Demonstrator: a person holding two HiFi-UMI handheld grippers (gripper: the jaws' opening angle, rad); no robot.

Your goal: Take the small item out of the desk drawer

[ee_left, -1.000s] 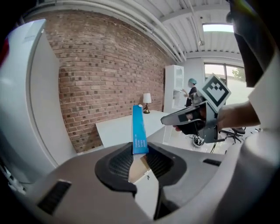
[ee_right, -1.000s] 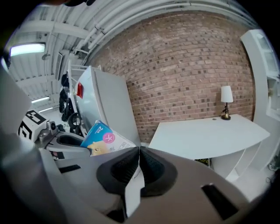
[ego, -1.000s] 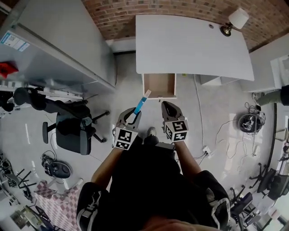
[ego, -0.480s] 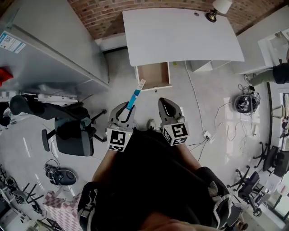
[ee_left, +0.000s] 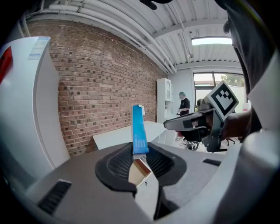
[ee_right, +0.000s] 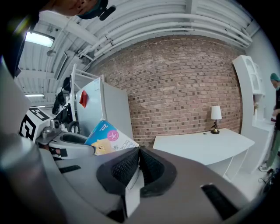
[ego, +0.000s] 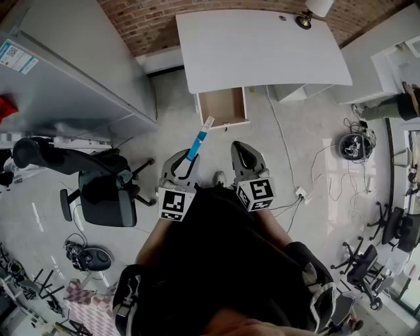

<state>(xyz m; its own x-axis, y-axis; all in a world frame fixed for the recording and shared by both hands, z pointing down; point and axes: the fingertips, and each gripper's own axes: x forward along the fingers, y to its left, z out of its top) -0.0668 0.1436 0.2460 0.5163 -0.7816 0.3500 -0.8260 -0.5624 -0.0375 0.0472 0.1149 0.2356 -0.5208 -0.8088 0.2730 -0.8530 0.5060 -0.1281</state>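
Observation:
A flat blue packet (ego: 199, 139) sticks up and forward from my left gripper (ego: 187, 161), whose pads are shut on its lower end. In the left gripper view the blue packet (ee_left: 139, 130) stands upright between the jaws of the left gripper (ee_left: 140, 155). Just beyond it, the wooden drawer (ego: 223, 106) hangs open under the white desk (ego: 262, 46), its inside looking bare. My right gripper (ego: 238, 148) hovers beside the left, shut with nothing in it. From the right gripper view, the right gripper (ee_right: 138, 162) has its pads touching, and the packet (ee_right: 109, 138) shows at its left.
A black office chair (ego: 108, 190) stands on the floor to the left, beside a large grey cabinet (ego: 79, 72). A lamp (ego: 314, 12) sits on the desk's far right corner. Cables and a power strip (ego: 303, 194) lie on the floor at right. A person (ee_left: 183, 105) stands far off.
The head view has shifted, so desk and drawer sit slightly higher and further left in frame. Both grippers keep their poses, and the packet stays in the left one.

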